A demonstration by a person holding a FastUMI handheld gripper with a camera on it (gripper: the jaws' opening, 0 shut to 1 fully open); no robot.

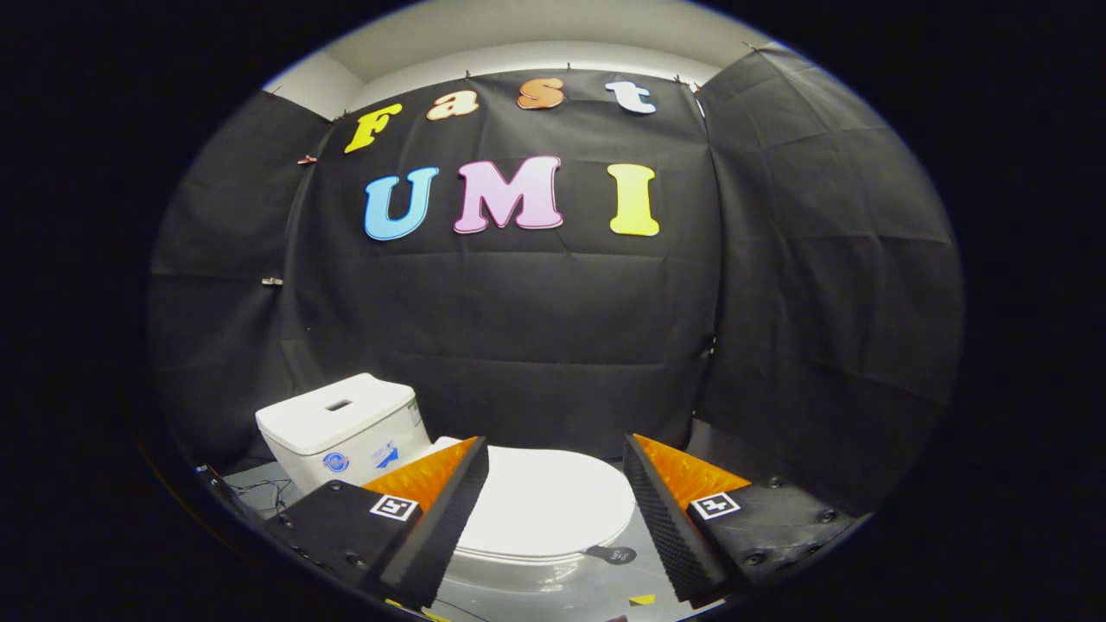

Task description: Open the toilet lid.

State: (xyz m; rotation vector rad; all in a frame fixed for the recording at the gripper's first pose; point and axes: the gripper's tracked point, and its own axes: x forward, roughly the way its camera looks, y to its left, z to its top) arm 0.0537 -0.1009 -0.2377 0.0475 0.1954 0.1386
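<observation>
The toilet (pixel 518 518) is the biggest thing here, a white one standing on a grey floor (pixel 596 596) in front of the black cloth wall (pixel 536 345), seen at an angle so that its tank (pixel 341 432) sits beyond the left finger and its bowl runs toward the right. The tank is a boxy white block with a slot in its top and a couple of stickers on its near face. Ahead of it lies the toilet lid (pixel 549 505), a smooth white oval that rests flat and closed on the seat, with only a thin seam showing under its front rim. The tongs (pixel 556 479) hang above and short of it with their fingers spread wide apart, gripping nothing; the lid shows in the gap between them, just beyond the tips, and neither finger appears to touch it. A small dark round tag (pixel 615 554) and a yellow scrap (pixel 642 599) lie on the floor near the bowl's front. By my reading the task has hardly begun: the lid is still down, and reaching its front edge, catching it and swinging it up toward the tank all remain.
</observation>
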